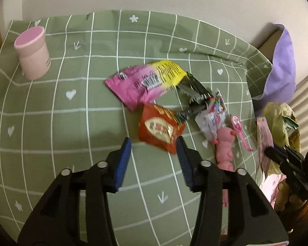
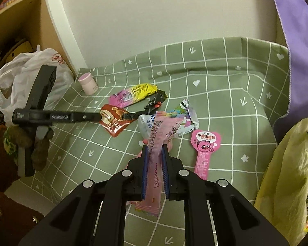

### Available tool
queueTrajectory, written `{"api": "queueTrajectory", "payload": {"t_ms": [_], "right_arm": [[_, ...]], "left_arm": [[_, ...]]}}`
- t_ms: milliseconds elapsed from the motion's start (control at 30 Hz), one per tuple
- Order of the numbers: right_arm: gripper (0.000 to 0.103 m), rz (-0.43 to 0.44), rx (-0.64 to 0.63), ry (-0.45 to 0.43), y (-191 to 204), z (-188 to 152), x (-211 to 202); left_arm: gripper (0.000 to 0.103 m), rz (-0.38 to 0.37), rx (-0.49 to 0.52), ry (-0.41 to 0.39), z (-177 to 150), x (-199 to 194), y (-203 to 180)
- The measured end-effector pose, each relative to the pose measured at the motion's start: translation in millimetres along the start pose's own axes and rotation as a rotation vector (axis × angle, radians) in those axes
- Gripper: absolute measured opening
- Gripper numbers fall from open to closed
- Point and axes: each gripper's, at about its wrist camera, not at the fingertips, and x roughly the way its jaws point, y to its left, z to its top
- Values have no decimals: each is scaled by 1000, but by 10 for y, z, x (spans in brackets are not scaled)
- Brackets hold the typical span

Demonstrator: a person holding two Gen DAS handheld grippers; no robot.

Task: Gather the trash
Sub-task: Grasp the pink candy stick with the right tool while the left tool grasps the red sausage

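My left gripper (image 1: 154,141) is open and empty, just in front of a red snack wrapper (image 1: 160,131) on the green checked cloth (image 1: 71,123). Behind it lie a pink-and-yellow wrapper (image 1: 145,82), a black wrapper (image 1: 193,94) and a crumpled silver wrapper (image 1: 211,116). My right gripper (image 2: 155,149) is shut on a long pink wrapper (image 2: 160,135), held above the cloth; it also shows in the left wrist view (image 1: 263,141). A pink lollipop-shaped wrapper (image 2: 204,149) lies to its right. A yellow-green trash bag (image 2: 285,176) hangs at the right.
A pink cylinder jar (image 1: 33,52) stands at the cloth's far left. A pink toy figure (image 1: 224,145) lies by the silver wrapper. A purple cloth (image 2: 293,47) hangs at the right. A white plastic bag (image 2: 26,78) and wooden shelf (image 2: 30,20) are at the left.
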Motion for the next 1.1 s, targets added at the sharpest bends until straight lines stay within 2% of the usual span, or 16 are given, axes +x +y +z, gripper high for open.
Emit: {"api": "queueTrajectory", "payload": {"t_ms": [67, 133, 233, 267, 333, 400, 467, 533, 567, 633, 700, 800, 833, 867, 933, 1100], "right_arm": [[13, -7, -15, 1, 29, -24, -20], [13, -12, -17, 4, 40, -52, -27], [13, -20, -9, 4, 41, -103, -66], [13, -25, -11, 2, 43, -111, -83], [13, -44, -20, -5, 42, -140, -142], [13, -66, -24, -17, 12, -179, -208], [13, -89, 0, -20, -56, -226, -252], [13, -83, 37, -16, -117, -264, -260], [13, -82, 51, -7, -145, -303, -251], [13, -92, 50, 7, -156, -352, -239], [13, -89, 50, 5, -151, -386, -284], [13, -103, 38, -1, -133, -405, -347], [13, -103, 41, -1, -140, -414, -364], [13, -105, 44, -1, -141, -422, -379], [13, -110, 43, 0, -147, -432, -413], [13, -112, 41, -24, -139, -399, -492]], "left_arm": [[55, -3, -9, -6, -44, -66, -10], [58, -14, -48, -26, -49, -116, 24], [59, -64, -185, -48, -20, -78, 38], [59, -60, -209, -56, -14, -63, 38], [59, 13, -254, -88, 25, -29, -1], [59, 90, -239, -138, 70, -49, -89], [59, 193, -151, -215, 87, -138, -278], [59, 195, -89, -243, 90, -174, -411], [59, 182, -67, -232, 113, -147, -444], [59, 210, -26, -187, 154, 5, -514], [59, 251, -44, -169, 163, 146, -493], [59, 258, -85, -153, 160, 265, -420], [57, 249, -85, -147, 153, 293, -404], [45, 226, -84, -136, 147, 314, -393], [31, 174, -79, -101, 127, 360, -364], [24, 103, -41, -99, 30, 271, -396]]}}
